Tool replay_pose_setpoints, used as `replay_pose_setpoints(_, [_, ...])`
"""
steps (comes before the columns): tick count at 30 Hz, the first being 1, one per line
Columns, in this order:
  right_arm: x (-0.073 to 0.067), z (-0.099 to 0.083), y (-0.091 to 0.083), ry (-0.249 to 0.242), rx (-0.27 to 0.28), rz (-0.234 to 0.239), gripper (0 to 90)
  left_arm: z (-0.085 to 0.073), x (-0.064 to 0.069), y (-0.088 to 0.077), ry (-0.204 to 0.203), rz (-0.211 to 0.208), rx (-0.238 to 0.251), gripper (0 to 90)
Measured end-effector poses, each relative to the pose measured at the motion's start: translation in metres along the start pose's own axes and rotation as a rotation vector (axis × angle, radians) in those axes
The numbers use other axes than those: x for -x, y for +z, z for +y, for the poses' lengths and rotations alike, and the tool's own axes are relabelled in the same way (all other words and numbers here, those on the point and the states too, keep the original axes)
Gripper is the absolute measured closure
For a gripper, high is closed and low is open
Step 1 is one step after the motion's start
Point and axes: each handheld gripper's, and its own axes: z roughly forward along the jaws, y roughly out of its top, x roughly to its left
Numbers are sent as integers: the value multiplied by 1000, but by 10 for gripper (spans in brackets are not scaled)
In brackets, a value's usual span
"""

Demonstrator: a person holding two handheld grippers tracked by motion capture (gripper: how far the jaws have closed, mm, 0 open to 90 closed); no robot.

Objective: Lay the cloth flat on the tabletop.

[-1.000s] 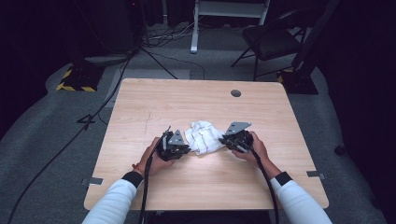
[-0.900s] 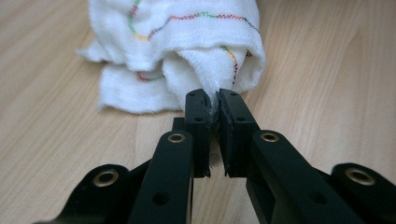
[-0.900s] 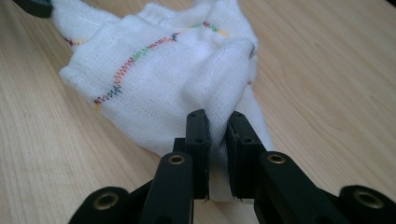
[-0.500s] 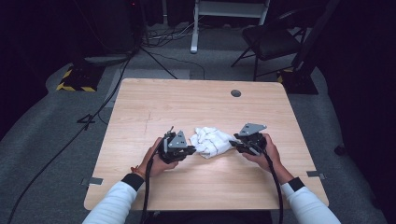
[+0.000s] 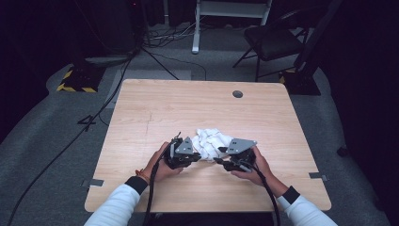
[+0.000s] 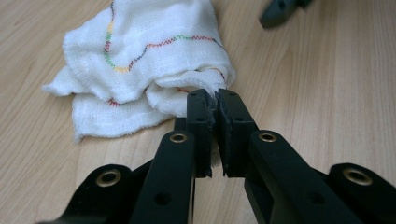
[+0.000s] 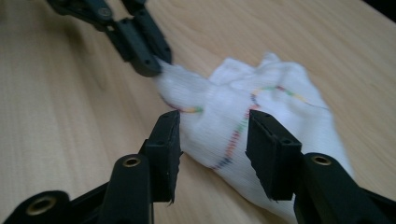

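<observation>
Left tool (image 6: 215, 100) pinching cloth (image 6: 140, 60), stitching visible

A wooden table (image 5: 155, 108) with a round grommet hole (image 5: 237, 94) near its far right corner; beyond it a black chair (image 5: 270, 40) on grey carpet (image 5: 42, 136); cables (image 5: 169, 35) trail past a white stand (image 5: 195, 28); yellow-black hazard tape (image 5: 73, 87) at far left.

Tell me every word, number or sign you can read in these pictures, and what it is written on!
There are none to read.
The crumpled white cloth with coloured zigzag stitching carries only stitched lines, no letters.
The light wooden table is plain.
The black grippers' grey three-cornered plates show no readable marking.
The yellow-and-black striped floor block bears warning stripes only, no words.
</observation>
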Motion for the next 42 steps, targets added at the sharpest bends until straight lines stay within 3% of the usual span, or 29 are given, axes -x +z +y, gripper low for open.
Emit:
replay_pose_setpoints(4, [-5, -3, 18, -25, -51, 6, 604, 1, 0, -1, 9, 5, 3, 842])
replay_pose_setpoints(7, [-7, -10, 30, -54, -114, -48, 688, 0, -2, -6, 10, 18, 13, 843])
replay_pose_setpoints(13, [2, -17, 26, -66, -121, -96, 900, -2, -11, -18, -23, 58, 50, 843])
replay_pose_setpoints(16, [8, -20, 17, -56, -119, -110, 900, -4, -14, -25, -45, 72, 76, 843])
replay_pose_setpoints(18, [13, -21, 12, -26, -95, -120, 900, -4, -14, -26, -57, 55, 88, 843])
replay_pose_setpoints(20, [14, -19, 8, 0, -57, -106, 814, -2, -11, -23, -41, 35, 80, 843])
replay_pose_setpoints(25, [-3, -11, 15, -41, -58, -74, 645, 5, 2, -17, 21, -1, 60, 843])
replay_pose_setpoints(30, [-15, -7, 24, -46, -58, -39, 502, 8, 10, -17, 33, -25, 74, 843])
replay_pose_setpoints(32, [-19, -6, 30, -65, -67, -60, 510, 9, 13, -16, 44, -29, 69, 843])
replay_pose_setpoints(35, [-20, -7, 36, -83, -94, -108, 658, 9, 15, -15, 60, -22, 57, 843])
replay_pose_setpoints(42, [-16, -12, 24, -97, -87, -112, 812, 6, 2, -26, 17, 26, 75, 844])
